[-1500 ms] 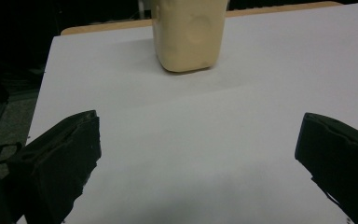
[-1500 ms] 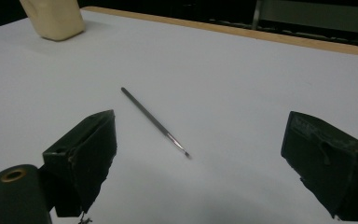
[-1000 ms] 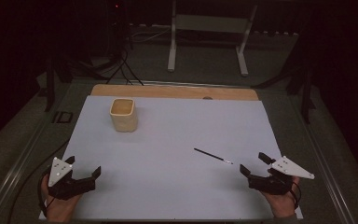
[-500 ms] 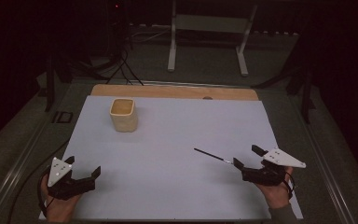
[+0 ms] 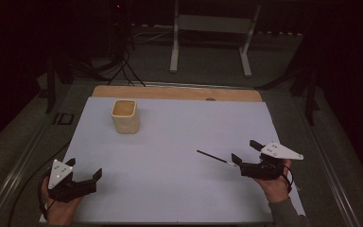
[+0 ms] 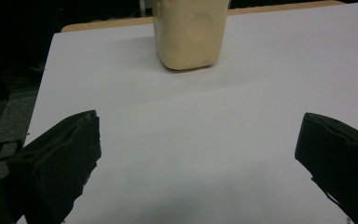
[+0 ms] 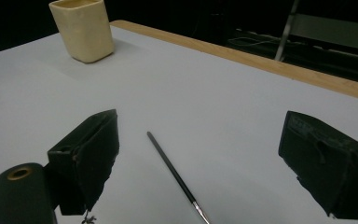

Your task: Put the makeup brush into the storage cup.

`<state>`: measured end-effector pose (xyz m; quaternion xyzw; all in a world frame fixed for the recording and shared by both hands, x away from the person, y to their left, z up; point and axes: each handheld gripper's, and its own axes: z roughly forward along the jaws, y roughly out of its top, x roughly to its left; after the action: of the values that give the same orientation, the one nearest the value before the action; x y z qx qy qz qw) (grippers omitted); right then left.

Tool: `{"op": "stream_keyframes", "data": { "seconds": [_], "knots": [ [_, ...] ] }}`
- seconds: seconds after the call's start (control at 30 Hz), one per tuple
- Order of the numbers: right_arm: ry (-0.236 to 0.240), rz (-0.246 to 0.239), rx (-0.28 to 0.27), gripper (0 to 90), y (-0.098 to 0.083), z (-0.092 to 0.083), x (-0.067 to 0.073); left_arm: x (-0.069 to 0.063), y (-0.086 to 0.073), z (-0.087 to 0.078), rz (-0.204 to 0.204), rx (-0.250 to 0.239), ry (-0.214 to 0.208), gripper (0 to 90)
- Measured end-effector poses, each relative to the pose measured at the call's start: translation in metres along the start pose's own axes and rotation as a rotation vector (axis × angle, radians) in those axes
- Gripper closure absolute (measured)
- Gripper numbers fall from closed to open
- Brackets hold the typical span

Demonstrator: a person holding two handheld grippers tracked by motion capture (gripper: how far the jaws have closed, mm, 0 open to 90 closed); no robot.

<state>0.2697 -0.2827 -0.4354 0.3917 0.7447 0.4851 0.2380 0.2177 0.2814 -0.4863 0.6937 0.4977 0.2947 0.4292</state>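
Both our tongs are wide apart and hold nothing. Our right tongs (image 5: 246, 156) have slid in toward the thin black brush (image 5: 215, 158) since a moment ago, and now the brush's near end lies between their jaws on the white sheet (image 5: 179, 132). We think a pick-up comes next. Our left tongs (image 5: 84, 170) have stayed near the front corner. The cream cup (image 5: 125, 116) stands far back.

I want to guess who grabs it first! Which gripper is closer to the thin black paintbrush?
Right. The right gripper is open right at the paintbrush tip; the left gripper sits far across the table, near the left edge.
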Motion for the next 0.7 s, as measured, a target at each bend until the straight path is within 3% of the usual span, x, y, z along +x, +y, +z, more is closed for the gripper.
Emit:
{"op": "stream_keyframes", "data": {
  "seconds": [0.7],
  "knots": [
    [0.046, -0.053, 0.0, 12.0, 0.036, 0.026, 0.008, 0.0, 0.0, 0.0, 0.002, 0.0, -0.003, 1.4]
  ]
}}
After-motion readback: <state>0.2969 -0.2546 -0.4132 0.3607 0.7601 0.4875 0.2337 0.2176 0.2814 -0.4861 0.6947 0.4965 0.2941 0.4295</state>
